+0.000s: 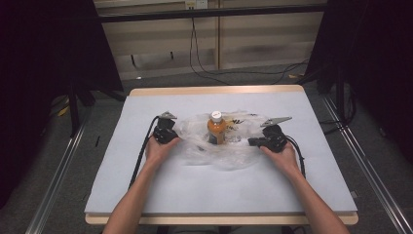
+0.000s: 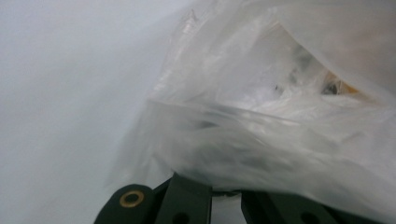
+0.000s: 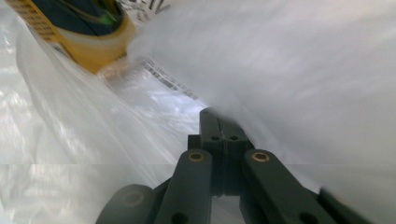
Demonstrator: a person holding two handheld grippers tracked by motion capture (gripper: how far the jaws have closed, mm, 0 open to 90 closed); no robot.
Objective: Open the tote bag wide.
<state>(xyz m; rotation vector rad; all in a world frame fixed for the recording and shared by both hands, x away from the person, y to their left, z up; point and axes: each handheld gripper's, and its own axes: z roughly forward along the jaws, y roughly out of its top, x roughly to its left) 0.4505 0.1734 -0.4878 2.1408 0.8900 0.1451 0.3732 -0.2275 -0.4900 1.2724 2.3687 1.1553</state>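
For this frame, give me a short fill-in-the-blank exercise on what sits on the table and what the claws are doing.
1. The orange bottle has a ____ cap.
2. The bottle stands upright inside a clear ____ bag.
3. The right claw is ____ on the bag's edge.
4. The left claw meets the bag on the person's ____ side.

Missing words: white; plastic; shut; left

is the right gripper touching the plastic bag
Touching. In the right gripper view the right gripper has its jaws pressed together with the plastic bag film running right into their tips.
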